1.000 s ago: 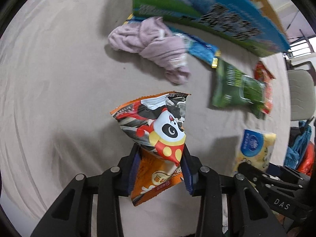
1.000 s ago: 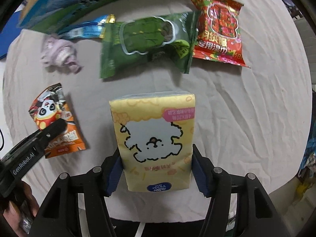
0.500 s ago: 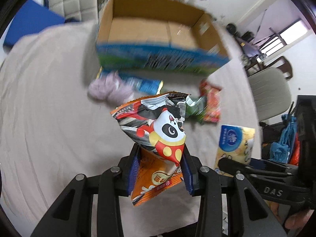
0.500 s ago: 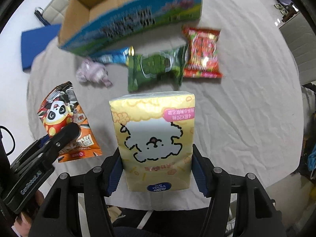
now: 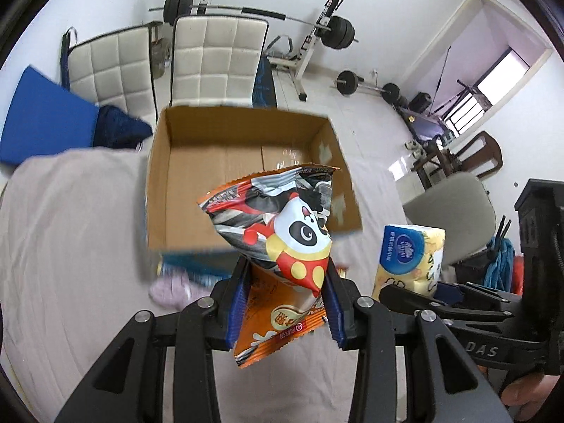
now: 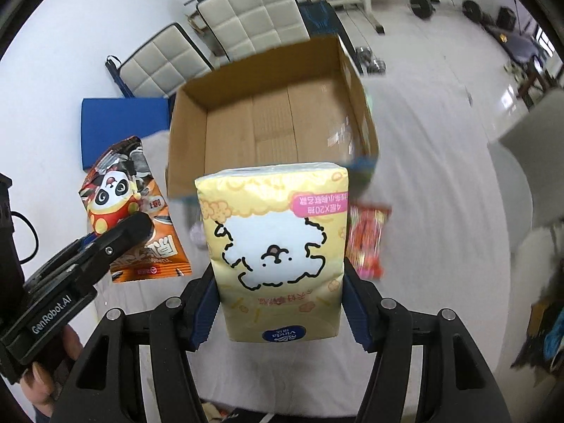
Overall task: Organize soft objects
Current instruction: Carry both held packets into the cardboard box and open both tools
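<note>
My left gripper (image 5: 285, 303) is shut on an orange panda snack bag (image 5: 282, 239) and holds it in the air in front of the open cardboard box (image 5: 183, 183). My right gripper (image 6: 278, 310) is shut on a yellow tissue pack (image 6: 278, 246), also raised before the box (image 6: 275, 123). The box looks empty inside. The tissue pack (image 5: 410, 257) shows at the right of the left wrist view. The snack bag (image 6: 130, 208) and left gripper (image 6: 109, 246) show at the left of the right wrist view.
A purple cloth (image 5: 169, 289) and a blue packet (image 5: 197, 264) lie on the beige table cover (image 5: 70, 246) below the box. A red snack bag (image 6: 366, 239) lies right of the tissue pack. White chairs (image 5: 211, 60) and gym equipment stand behind.
Both grippers have risen and tilted up with their loads. The view has swung from the tabletop items to the open top of the box and the room behind.
</note>
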### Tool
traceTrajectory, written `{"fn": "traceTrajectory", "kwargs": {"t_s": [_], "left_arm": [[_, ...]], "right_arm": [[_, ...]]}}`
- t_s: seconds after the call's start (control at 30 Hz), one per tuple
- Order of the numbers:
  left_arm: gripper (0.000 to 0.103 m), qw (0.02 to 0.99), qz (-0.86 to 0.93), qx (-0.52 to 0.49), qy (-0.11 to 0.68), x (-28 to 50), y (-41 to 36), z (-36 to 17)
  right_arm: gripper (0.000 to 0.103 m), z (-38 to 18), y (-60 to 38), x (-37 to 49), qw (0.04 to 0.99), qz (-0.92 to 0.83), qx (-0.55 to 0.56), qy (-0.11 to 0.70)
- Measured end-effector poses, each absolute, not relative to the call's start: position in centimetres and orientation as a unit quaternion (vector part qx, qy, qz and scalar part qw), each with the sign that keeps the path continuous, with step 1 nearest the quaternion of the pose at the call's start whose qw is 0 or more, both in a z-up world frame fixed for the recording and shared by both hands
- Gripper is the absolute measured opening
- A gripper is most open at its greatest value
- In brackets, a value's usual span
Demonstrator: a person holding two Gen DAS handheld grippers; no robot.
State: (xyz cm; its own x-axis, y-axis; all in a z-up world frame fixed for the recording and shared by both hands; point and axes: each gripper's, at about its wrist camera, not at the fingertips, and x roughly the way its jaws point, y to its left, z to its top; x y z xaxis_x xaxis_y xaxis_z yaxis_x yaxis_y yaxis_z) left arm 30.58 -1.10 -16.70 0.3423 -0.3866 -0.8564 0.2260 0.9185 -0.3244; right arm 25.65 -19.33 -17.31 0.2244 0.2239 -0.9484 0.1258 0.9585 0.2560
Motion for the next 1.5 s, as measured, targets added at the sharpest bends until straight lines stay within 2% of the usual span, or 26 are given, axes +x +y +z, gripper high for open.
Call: {"fn": "traceTrajectory", "kwargs": {"t_s": [0.13,0.23,0.63,0.9,1.17,1.43,1.5], "left_arm": [[0.036,0.816,-0.182,-0.084,0.542,35.2,-1.9,-16.7],[0.036,0.806,-0.181,-0.095,0.556,39.2,-2.9,-18.1],[0.036,0.738,-0.175,-0.107,0.642,52.5,-6.3,-30.7],[0.036,0.702,-0.178,-0.103,0.682,55.5,-7.7,-36.7],[0.036,0.703,-0.175,-0.081,0.684,55.3,-9.1,-37.9],[0.036,0.694,-0.152,-0.078,0.699,56.0,-8.5,-39.0],[0.041,0.688,-0.136,-0.073,0.709,56.1,-8.3,-39.1]], "right_arm": [[0.064,-16.2,-20.6,30.2,0.777,0.034,0.125,0.617],[0.064,-17.4,-21.1,34.6,0.776,0.032,0.104,0.621],[0.065,-29.1,-21.7,49.9,0.738,0.042,0.056,0.672],[0.065,-35.9,-21.5,54.5,0.720,0.027,0.017,0.693],[0.065,-37.3,-19.6,56.1,0.720,0.031,-0.028,0.693],[0.066,-38.8,-20.0,56.8,0.711,0.035,-0.018,0.702],[0.067,-38.7,-19.8,56.7,0.710,0.036,-0.025,0.703]]}}
